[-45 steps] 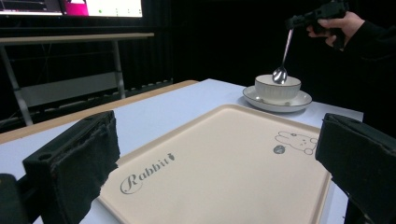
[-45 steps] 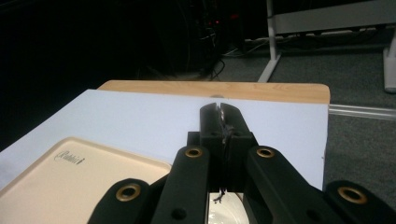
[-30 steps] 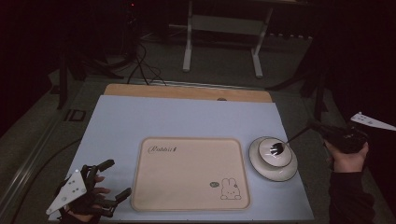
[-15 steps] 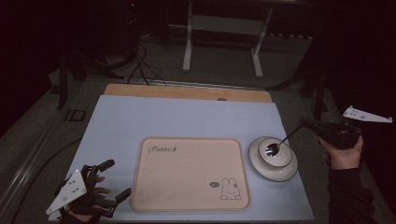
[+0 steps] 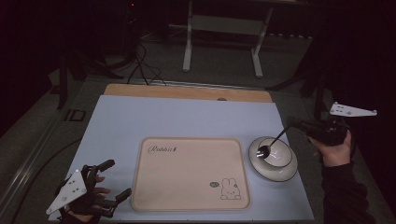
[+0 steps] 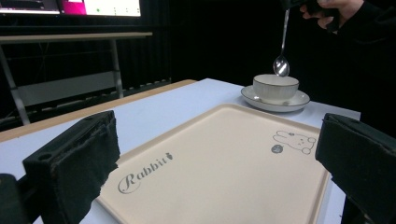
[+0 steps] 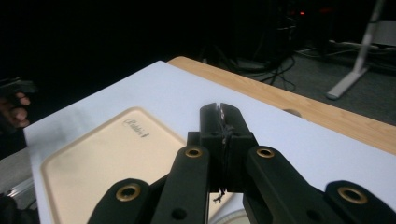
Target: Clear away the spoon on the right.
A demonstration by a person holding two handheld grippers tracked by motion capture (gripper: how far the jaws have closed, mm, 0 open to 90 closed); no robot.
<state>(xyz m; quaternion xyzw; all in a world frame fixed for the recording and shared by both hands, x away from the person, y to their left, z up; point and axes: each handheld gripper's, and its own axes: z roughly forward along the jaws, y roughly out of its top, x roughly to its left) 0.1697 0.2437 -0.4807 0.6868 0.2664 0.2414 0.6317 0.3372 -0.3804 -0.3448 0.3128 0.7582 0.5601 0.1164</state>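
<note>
My right gripper (image 5: 299, 125) hovers off the table's right edge, shut on the handle of a metal spoon (image 5: 274, 140). The spoon slants down to the left, and its bowl hangs just over a white cup (image 5: 280, 156) on a saucer (image 5: 280, 175). In the left gripper view the spoon (image 6: 281, 63) hangs bowl-down above the cup (image 6: 275, 87). The jaws of my right gripper (image 7: 219, 109) are pressed together. My left gripper (image 5: 118, 178) rests open at the table's front left corner, beside a beige rabbit tray (image 5: 189, 172). Its own view shows the left gripper (image 6: 217, 161) wide open, facing the tray (image 6: 224, 154).
A pale blue mat (image 5: 177, 116) covers the table, with a wooden strip (image 5: 187, 92) along its far edge. Behind the table, cables (image 5: 144, 60) lie on the dark floor and a metal stand (image 5: 224, 28) rises there.
My right gripper has moved left toward the table, carrying the spoon's bowl leftward across the cup. The left gripper has stayed where it was.
</note>
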